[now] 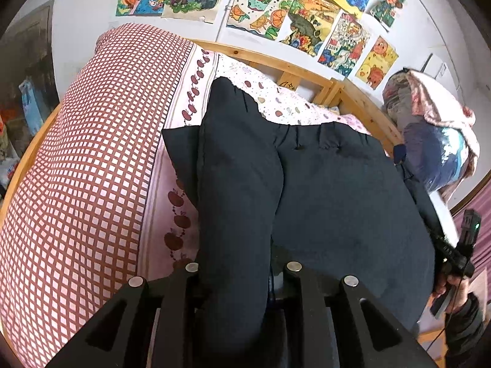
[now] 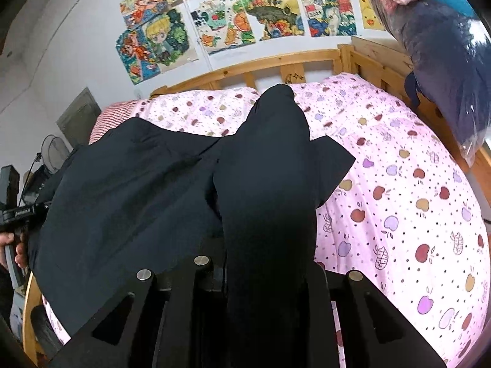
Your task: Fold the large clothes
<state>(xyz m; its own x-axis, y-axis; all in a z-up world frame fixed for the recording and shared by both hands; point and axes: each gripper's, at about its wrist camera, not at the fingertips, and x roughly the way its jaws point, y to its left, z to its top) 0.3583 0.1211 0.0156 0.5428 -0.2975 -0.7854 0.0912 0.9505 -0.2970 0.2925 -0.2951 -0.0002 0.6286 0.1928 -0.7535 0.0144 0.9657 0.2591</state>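
Fabric first: dark garment (image 1: 337, 190) bunched between the fingers of left gripper (image 1: 239, 276), jaws clamped on a thick fold that rises straight up the left wrist view. Same in the right wrist view: right gripper (image 2: 270, 263) pinches another fold of the dark garment (image 2: 122, 202), with the cloth covering the gap between the fingers. Both grippers hold it raised over the bed (image 2: 414, 202); the rest of the garment drapes across the near part of the bed, between the two grippers.

Right gripper body also visible at the right edge of the left wrist view, held by a hand (image 1: 451, 288) in a dark sleeve. Left hand (image 2: 15, 245) shows at the left edge of the right wrist view.

Under the garment, pink apple-print sheet covers the bed. Red checked quilt (image 1: 86, 165) piled on the left part of the bed, beside the garment. Wooden bed frame (image 2: 276, 64) beyond the garment, at the far side.

On the right rail of the bed sits a clear plastic bag (image 1: 435, 156) stuffed with blue fabric, pinkish cloth on top; exact contents cannot tell.

Farthest, beyond the bed: white wall with coloured drawings (image 1: 276, 9) taped up.
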